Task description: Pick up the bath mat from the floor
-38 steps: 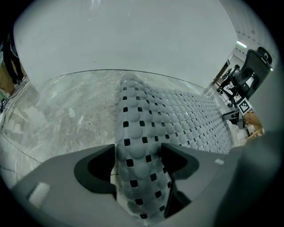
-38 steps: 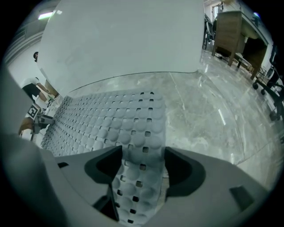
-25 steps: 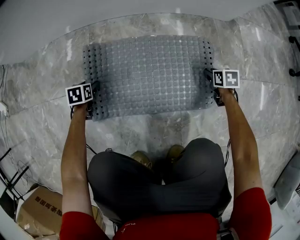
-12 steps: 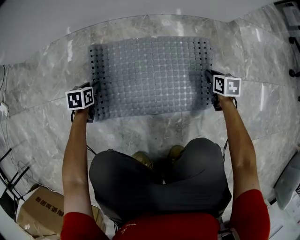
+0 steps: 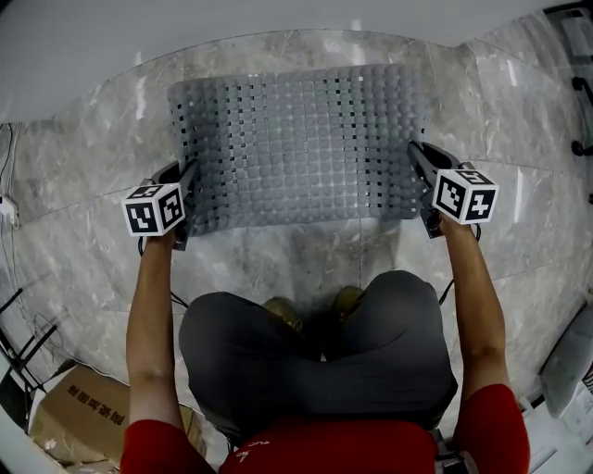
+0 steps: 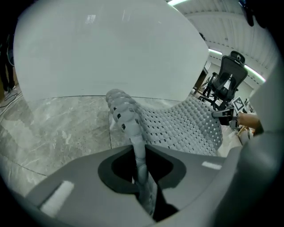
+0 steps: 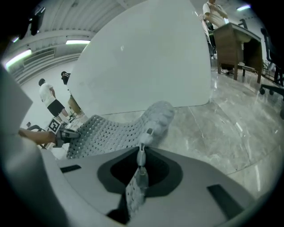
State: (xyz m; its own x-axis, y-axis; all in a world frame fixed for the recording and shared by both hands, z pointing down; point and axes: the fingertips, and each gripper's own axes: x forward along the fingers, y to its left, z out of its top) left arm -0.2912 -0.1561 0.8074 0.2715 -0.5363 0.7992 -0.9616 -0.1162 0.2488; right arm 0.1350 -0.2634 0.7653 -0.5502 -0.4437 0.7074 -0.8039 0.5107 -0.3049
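Note:
The grey bath mat [image 5: 301,148], studded and full of small holes, hangs stretched between my two grippers above the marble floor [image 5: 83,185]. My left gripper [image 5: 188,190] is shut on its left edge and my right gripper [image 5: 419,176] on its right edge. Both pairs of jaws have just been closing, with the mat between them. In the left gripper view the mat's edge [image 6: 133,133] runs into the pinch of the left gripper [image 6: 141,159]. In the right gripper view the thin mat edge [image 7: 151,122] stands pressed in the right gripper [image 7: 140,166].
A white curved wall [image 5: 185,28] rises behind the mat. The person's knees [image 5: 315,361] and shoes are just below it. A cardboard box [image 5: 79,417] and cables [image 5: 14,315] sit at the lower left. An office chair [image 6: 226,84], a desk [image 7: 235,44] and bystanders [image 7: 49,99] stand farther off.
Both grippers have risen toward the camera with the mat. The mat has come up off the floor, and the floor now shows through its holes.

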